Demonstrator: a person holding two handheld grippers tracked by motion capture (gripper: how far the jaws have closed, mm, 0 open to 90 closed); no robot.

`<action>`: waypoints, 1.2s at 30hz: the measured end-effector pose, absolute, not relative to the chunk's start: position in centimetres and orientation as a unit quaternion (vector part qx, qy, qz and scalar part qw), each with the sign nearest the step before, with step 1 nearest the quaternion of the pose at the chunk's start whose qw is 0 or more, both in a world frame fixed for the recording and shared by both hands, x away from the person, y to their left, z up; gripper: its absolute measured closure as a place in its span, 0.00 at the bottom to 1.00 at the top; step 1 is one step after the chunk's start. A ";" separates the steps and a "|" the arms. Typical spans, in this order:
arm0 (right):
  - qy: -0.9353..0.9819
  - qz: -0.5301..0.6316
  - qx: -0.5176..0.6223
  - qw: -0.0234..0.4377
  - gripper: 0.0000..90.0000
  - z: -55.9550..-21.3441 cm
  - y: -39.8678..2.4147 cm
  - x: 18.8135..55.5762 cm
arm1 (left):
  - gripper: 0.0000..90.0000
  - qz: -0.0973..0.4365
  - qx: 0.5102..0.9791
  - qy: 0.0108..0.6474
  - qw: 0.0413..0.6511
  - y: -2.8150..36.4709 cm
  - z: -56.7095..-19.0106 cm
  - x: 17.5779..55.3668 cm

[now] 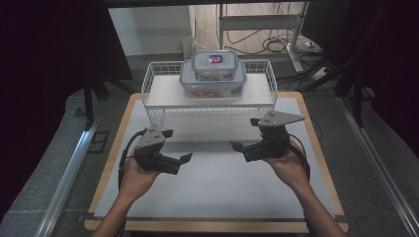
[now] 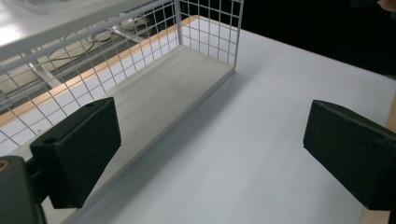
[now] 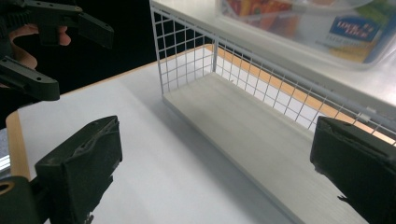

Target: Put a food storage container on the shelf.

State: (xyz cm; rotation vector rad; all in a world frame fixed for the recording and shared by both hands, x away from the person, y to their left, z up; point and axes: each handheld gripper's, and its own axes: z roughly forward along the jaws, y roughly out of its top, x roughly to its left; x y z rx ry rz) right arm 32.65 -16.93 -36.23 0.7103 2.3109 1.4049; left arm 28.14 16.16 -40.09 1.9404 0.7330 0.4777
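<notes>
Both grippers hover over the white bench [image 1: 217, 182], left gripper [image 1: 176, 147] and right gripper [image 1: 243, 134] each with jaws apart, empty. 2 stacked clear containers [image 1: 213, 74] sit on the wire rack [image 1: 153, 84], long axes left-right. Right gripper view shows a blue label, text unreadable.
</notes>
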 end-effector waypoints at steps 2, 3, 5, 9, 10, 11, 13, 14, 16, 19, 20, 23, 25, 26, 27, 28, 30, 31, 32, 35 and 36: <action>0.815 0.494 0.249 0.173 0.02 -36.6 -16.9 32.4 | 0.04 0.198 0.800 0.300 0.481 16.1 -40.5 27.9; 0.816 0.493 0.249 0.172 0.02 -36.8 -16.9 32.3 | 0.04 0.200 0.800 0.301 0.480 16.0 -40.6 27.8; 0.815 0.493 0.250 0.171 0.02 -37.0 -16.9 32.2 | 0.04 0.199 0.800 0.301 0.479 16.0 -40.8 27.6; 0.817 0.491 0.252 0.165 0.03 -37.9 -17.0 31.8 | 0.04 0.195 0.800 0.301 0.482 16.0 -41.6 27.1; 0.817 0.492 0.252 0.164 0.03 -38.1 -17.1 31.7 | 0.04 0.193 0.799 0.303 0.483 16.0 -41.8 27.0; 0.817 0.492 0.252 0.164 0.03 -38.1 -17.1 31.7 | 0.04 0.192 0.797 0.305 0.484 16.0 -42.0 26.8; 0.817 0.492 0.252 0.162 0.03 -38.4 -17.2 31.5 | 0.04 0.189 0.795 0.308 0.488 16.1 -42.4 26.6; 0.818 0.492 0.248 0.164 0.03 -38.8 -17.3 31.3 | 0.04 0.184 0.793 0.311 0.491 16.1 -42.8 26.4; 0.818 0.493 0.248 0.164 0.03 -39.0 -17.3 31.2 | 0.04 0.185 0.792 0.313 0.491 16.1 -43.1 26.3; 0.815 0.497 0.246 0.166 0.02 -39.7 -17.6 30.9 | 0.04 0.186 0.791 0.314 0.491 16.1 -43.7 25.9; 0.817 0.495 0.244 0.165 0.02 -40.0 -17.7 30.7 | 0.04 0.185 0.791 0.314 0.492 16.1 -44.2 25.7; 0.815 0.498 0.245 0.167 0.01 -40.4 -17.9 30.5 | 0.04 0.188 0.794 0.313 0.485 16.0 -44.6 25.5; 0.814 0.500 0.246 0.164 0.01 -40.7 -18.1 30.3 | 0.04 0.191 0.794 0.313 0.485 16.0 -44.9 25.3; 0.814 0.500 0.247 0.164 0.01 -40.9 -18.2 30.2 | 0.04 0.189 0.793 0.313 0.486 16.1 -45.1 25.1; 0.814 0.499 0.247 0.165 0.01 -41.1 -18.2 30.1 | 0.04 0.188 0.793 0.313 0.487 16.1 -45.3 25.0; 0.815 0.498 0.247 0.166 0.01 -41.3 -18.3 30.0 | 0.04 0.188 0.793 0.314 0.487 16.1 -45.5 24.9; 0.816 0.496 0.249 0.163 0.00 -42.1 -18.7 29.7 | 0.04 0.191 0.793 0.312 0.487 16.4 -46.1 24.4; 0.816 0.496 0.249 0.163 0.00 -42.1 -18.7 29.7 | 0.04 0.191 0.793 0.312 0.487 16.4 -46.1 24.4; 0.816 0.495 0.250 0.163 0.00 -42.4 -18.8 29.6 | 0.04 0.192 0.793 0.311 0.487 16.6 -46.3 24.2; 0.817 0.490 0.256 0.162 0.00 -43.3 -19.3 29.3 | 0.04 0.191 0.791 0.316 0.488 17.1 -46.9 23.9; 0.818 0.488 0.257 0.163 0.00 -43.5 -19.4 29.3 | 0.03 0.191 0.790 0.318 0.488 17.2 -47.1 23.8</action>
